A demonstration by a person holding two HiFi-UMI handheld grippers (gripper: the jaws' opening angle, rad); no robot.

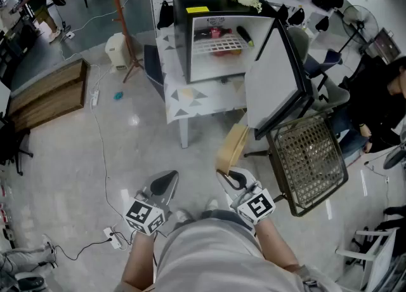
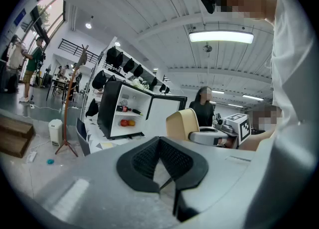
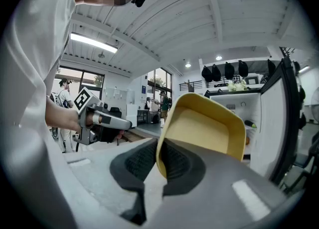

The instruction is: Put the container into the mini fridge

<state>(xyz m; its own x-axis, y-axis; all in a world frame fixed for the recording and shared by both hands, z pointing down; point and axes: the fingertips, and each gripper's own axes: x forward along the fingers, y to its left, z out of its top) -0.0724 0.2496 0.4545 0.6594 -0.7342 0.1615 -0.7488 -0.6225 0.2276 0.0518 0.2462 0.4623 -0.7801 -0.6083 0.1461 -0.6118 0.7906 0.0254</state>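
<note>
The black mini fridge [image 1: 209,30] stands on a small cloth-covered table [image 1: 190,103], and its white-lined door [image 1: 276,78] is swung open to the right. Bottles and fruit lie on its shelves. My right gripper [image 1: 236,179] is shut on the rim of a shallow yellow container [image 1: 231,148], held low in front of the table. In the right gripper view the container [image 3: 204,128] tilts up from the pads [image 3: 177,161] toward the fridge [image 3: 244,116]. My left gripper [image 1: 163,184] hangs beside it, shut and empty [image 2: 159,141]. From there the fridge [image 2: 122,116] and the container [image 2: 180,123] both show.
A mesh-backed chair [image 1: 307,160] sits under the open door, right of the container. A coat stand [image 1: 120,24], a white bin [image 1: 116,49] and a wooden pallet [image 1: 47,94] are at the left. Cables and a power strip [image 1: 114,240] lie on the floor. A person [image 1: 380,103] sits at the right.
</note>
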